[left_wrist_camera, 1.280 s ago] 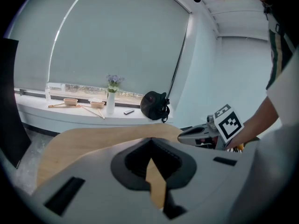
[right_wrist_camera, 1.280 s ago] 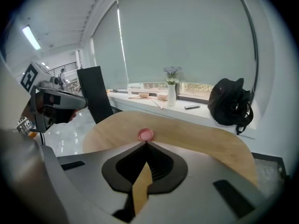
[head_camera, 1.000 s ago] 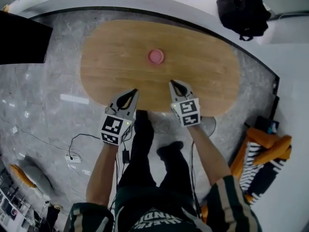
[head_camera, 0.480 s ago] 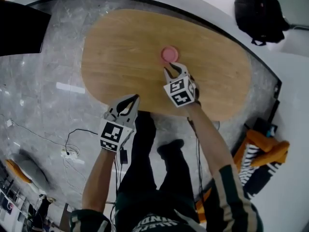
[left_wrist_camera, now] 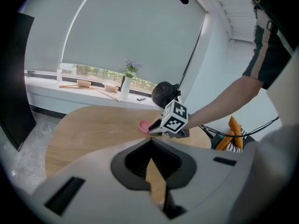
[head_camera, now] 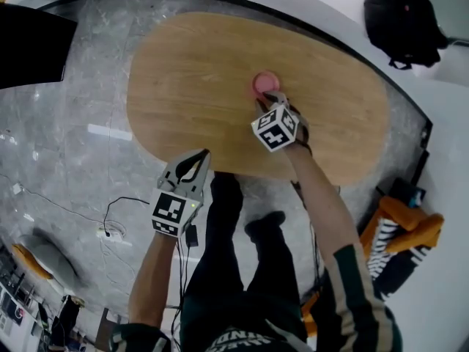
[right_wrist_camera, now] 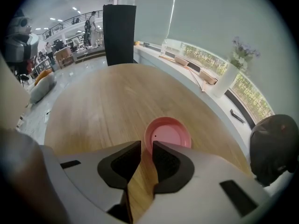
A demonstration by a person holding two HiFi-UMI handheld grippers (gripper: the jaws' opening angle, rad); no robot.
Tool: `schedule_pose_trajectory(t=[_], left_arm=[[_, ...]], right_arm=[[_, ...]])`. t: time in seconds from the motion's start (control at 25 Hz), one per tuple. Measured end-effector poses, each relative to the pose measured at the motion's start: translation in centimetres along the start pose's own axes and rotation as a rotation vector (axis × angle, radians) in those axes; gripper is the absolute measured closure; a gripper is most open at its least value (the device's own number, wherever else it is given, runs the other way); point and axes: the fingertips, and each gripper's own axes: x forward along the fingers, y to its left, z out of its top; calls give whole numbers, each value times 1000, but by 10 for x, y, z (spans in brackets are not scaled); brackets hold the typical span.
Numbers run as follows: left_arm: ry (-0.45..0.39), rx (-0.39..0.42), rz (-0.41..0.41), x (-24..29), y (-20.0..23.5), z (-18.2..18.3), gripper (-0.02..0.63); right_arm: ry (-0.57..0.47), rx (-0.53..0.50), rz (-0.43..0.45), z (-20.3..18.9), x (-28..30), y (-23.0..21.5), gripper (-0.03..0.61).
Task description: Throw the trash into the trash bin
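A round pink lid (head_camera: 265, 83) lies flat on the oval wooden table (head_camera: 190, 72), right of its middle. My right gripper (head_camera: 272, 98) points steeply down just on the near side of the lid; its jaws stand a little apart with only bare wood between them. In the right gripper view the lid (right_wrist_camera: 168, 134) sits just beyond the right gripper (right_wrist_camera: 146, 146). My left gripper (head_camera: 204, 155) hangs at the table's near edge, its tips together and holding nothing. The left gripper view shows the left gripper (left_wrist_camera: 150, 143), the lid (left_wrist_camera: 144, 126) and the right gripper's marker cube (left_wrist_camera: 174, 118).
A black backpack (head_camera: 403, 17) sits on the ledge at far right. A black panel (head_camera: 33, 46) stands to the left of the table. An orange and striped bundle (head_camera: 399, 229) and cables (head_camera: 110, 226) lie on the grey floor. A vase (left_wrist_camera: 126, 85) stands on the windowsill.
My right gripper moved from the table's near edge out over the wood to the pink lid, tipped downward, and its jaws parted. The left gripper sank a little at the table's edge.
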Motion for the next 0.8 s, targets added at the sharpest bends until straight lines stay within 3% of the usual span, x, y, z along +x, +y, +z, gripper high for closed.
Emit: schedule_pose_trajectory(t=[0.08, 0.2, 0.44, 0.8], left_arm=[[4, -2, 0, 0, 2, -3, 612], [6, 10, -2, 2, 1, -4, 612], [11, 32, -12, 7, -7, -1, 612], [17, 107, -76, 19, -50, 8, 612]], right_arm=[[12, -7, 9, -1, 1, 4, 508], [12, -30, 18, -4, -1, 9, 569], [-36, -8, 23, -14, -20, 12, 574], [-102, 82, -48, -48, -81, -4, 574]])
